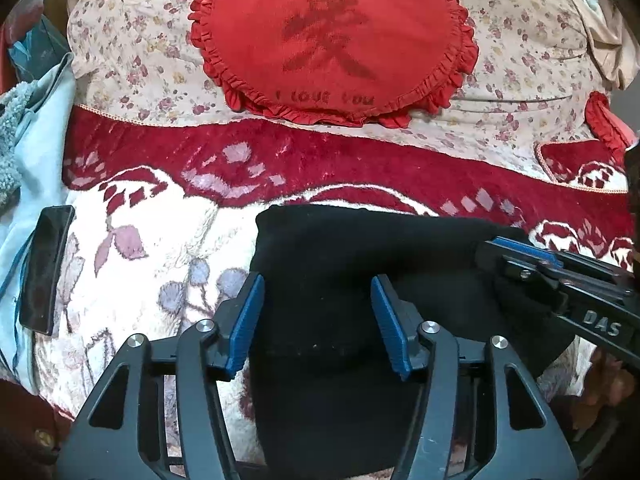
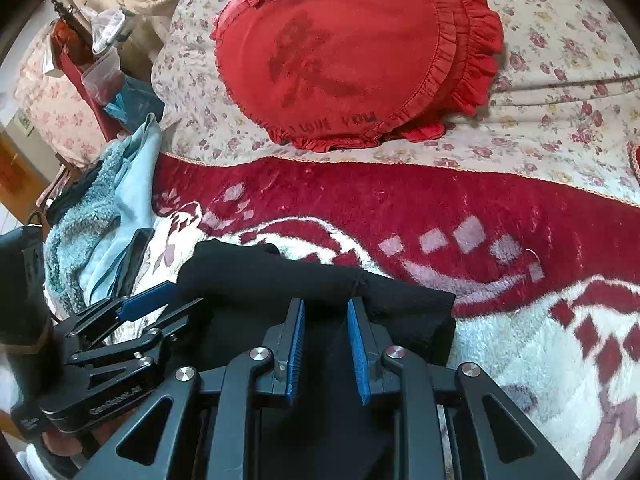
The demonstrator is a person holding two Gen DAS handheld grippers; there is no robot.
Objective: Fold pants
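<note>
The black pants (image 1: pixel 340 248) lie in a folded bundle on the red and white blanket (image 1: pixel 160 220). My left gripper (image 1: pixel 318 280) hangs over the bundle's near part, open, its blue pads (image 1: pixel 248 320) wide apart with cloth only below them. In the right wrist view the pants (image 2: pixel 280 276) stretch from left to right. My right gripper (image 2: pixel 325 304) is at their near right part, its pads (image 2: pixel 296 344) a narrow gap apart and not pressing on cloth. Each gripper shows in the other's view: the right gripper (image 1: pixel 496 246) and the left gripper (image 2: pixel 176 300).
A red frilled heart cushion (image 1: pixel 332 40) rests on the floral quilt (image 1: pixel 132 60) behind the blanket. A dark phone (image 1: pixel 44 272) lies at the left beside a light blue fleecy garment (image 2: pixel 100 220). Clutter stands past the bed's left edge (image 2: pixel 92 52).
</note>
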